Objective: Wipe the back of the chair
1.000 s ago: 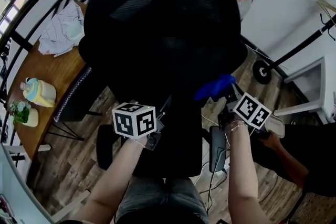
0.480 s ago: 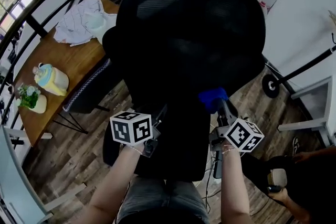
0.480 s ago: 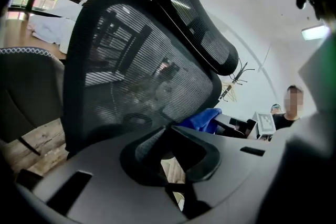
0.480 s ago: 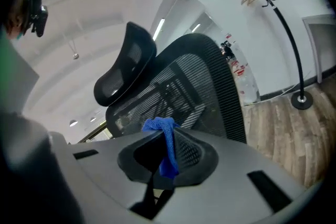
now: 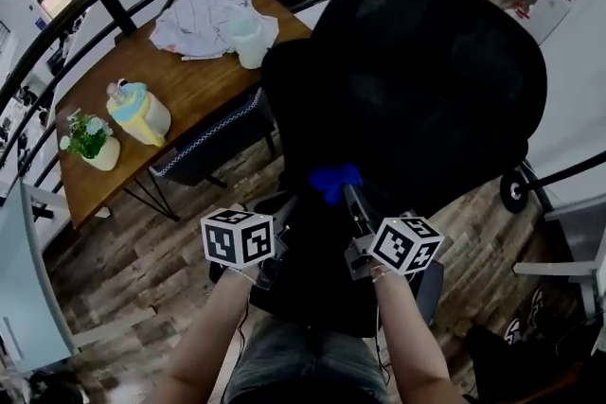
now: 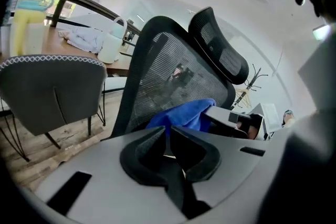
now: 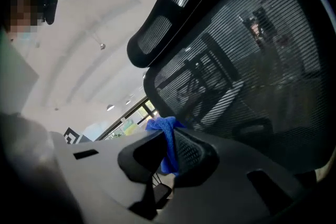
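Pinching 1 blue cloth (image 7: 160, 124) in the right gripper (image 7: 167, 136), jaws clamped on a fold, bunch poking out past the tips. Right up at the lower edge of the black mesh chair (image 7: 252, 60), on its back side, well below the headrest (image 7: 173, 2). Touching or just short of the mesh: hard to call.

Over to the left gripper (image 6: 168, 131): jaws pressed together on nothing, close beside the right one, with the cloth just ahead of the tips.

Counting up: 2 grippers, 1 cloth, 1 mesh chair.

Off to the left in the head view, 1 wooden table (image 5: 180, 80) carrying 1 yellow jug (image 5: 140, 114), 1 potted plant (image 5: 87, 137), 1 white cup (image 5: 250, 41) and 1 crumpled white garment (image 5: 199, 19). Tucked at the table's near edge, 1 grey chair (image 5: 213, 142), just beside the mesh chair's left flank. Curving round behind the table, a dark railing (image 5: 112, 11).
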`<action>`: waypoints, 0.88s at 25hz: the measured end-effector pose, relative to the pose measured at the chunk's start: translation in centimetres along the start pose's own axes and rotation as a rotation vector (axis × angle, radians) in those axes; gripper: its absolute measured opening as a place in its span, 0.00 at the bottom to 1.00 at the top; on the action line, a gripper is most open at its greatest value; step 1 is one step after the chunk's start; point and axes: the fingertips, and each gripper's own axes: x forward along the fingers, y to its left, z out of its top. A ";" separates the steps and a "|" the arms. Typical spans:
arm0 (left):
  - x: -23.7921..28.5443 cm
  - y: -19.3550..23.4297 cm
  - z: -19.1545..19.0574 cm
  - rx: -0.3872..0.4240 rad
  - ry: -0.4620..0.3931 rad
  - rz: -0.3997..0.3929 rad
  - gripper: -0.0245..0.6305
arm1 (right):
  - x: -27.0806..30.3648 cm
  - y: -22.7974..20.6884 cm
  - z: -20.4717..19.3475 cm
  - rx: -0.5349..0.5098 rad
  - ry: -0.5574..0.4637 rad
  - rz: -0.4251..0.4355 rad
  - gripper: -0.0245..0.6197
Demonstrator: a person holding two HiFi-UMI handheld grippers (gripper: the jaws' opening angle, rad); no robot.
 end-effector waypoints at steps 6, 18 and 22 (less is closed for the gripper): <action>-2.6 3.3 -0.8 -0.064 -0.033 0.061 0.10 | 6.4 1.5 -3.0 -0.014 0.096 0.009 0.11; -3.3 5.7 -1.6 -0.116 -0.035 0.075 0.10 | 11.8 -2.6 -6.3 0.055 0.158 -0.114 0.11; -2.2 5.4 -1.3 -0.111 -0.027 0.055 0.10 | 10.8 -4.5 -5.8 0.025 0.148 -0.171 0.11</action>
